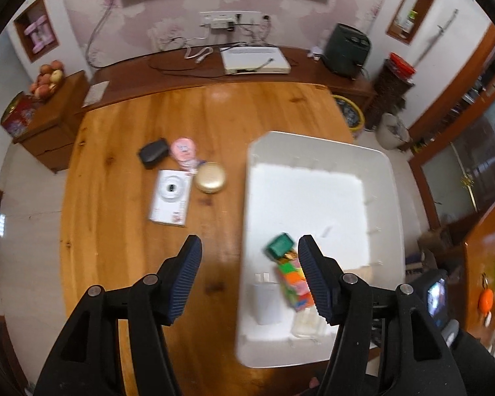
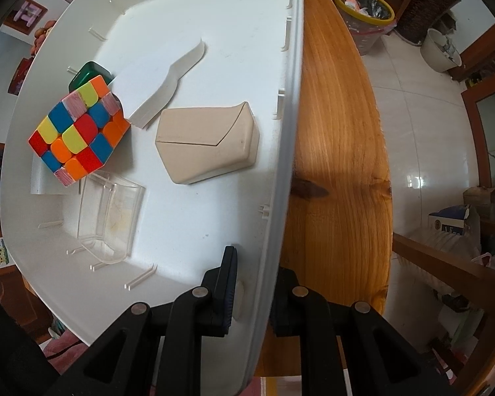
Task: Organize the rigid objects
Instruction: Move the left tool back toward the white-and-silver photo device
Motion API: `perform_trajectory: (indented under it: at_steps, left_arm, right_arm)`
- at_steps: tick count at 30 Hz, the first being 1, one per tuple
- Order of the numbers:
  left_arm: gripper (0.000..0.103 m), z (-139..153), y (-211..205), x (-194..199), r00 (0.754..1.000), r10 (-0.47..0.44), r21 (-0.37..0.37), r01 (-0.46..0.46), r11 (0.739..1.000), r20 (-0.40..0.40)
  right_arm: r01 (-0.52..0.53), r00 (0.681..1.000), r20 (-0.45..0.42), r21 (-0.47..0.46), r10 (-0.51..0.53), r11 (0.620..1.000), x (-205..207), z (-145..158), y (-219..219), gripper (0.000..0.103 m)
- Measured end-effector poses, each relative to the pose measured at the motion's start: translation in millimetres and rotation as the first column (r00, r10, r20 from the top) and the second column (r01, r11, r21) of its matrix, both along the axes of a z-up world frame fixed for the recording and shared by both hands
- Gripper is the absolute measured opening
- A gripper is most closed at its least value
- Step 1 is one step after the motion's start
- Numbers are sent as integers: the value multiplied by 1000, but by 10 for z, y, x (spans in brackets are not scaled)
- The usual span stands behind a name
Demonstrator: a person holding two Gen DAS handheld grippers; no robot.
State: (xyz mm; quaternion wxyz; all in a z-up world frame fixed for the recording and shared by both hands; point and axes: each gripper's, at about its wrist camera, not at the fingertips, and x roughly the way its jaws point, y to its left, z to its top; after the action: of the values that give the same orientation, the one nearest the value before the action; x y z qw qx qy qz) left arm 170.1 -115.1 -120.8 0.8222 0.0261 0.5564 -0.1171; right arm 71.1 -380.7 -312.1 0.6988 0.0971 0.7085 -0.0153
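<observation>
Wooden table (image 1: 122,151), four loose items

bright daylight | left view motion-blurred | fisheye edges warped, vignetted

No lettering is legible; the print on the white box (image 1: 171,197) is blurred.

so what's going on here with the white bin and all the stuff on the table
A person is sorting small items into a white plastic bin on a wooden table. The right hand-held gripper is clamped on the bin's rim, steadying it. The left hand-held gripper hangs open and empty above the table. In the bin lie a Rubik's cube, a green box, a beige case and a clear container. A gold compact, white booklet, black case and pink item are still out.
</observation>
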Motion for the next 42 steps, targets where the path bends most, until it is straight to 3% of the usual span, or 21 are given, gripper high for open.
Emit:
perform_trajectory:
  at_steps: [7,22,27,35,42]
  left_arm:
    - [65,-139,313,162,998,55,41,-54,998,-23]
    - [65,-732,816,665,973,160,-8,-164,986,-163]
    - [66,-963,961,862,953,200,-53,-217,975,-229]
    - [78,-1284,1056,1078,915,222,-78,-262,962,-338]
    - [78,-1501,1111,1172,889,231,-94,-289,953,-395]
  right_arm:
    - [13,1000,2,-11,-13,1000,-17,7,6,17]
    - [2,999,-48,-53,-4,999,95,7,128,17]
    - [13,998,-68,-52,-17,999,138,-13,128,17]
    - [13,993,-113,-69,-20,998,238,-34,148,17]
    - [25,990,-138,-75,-35,997,285,-48,153,17]
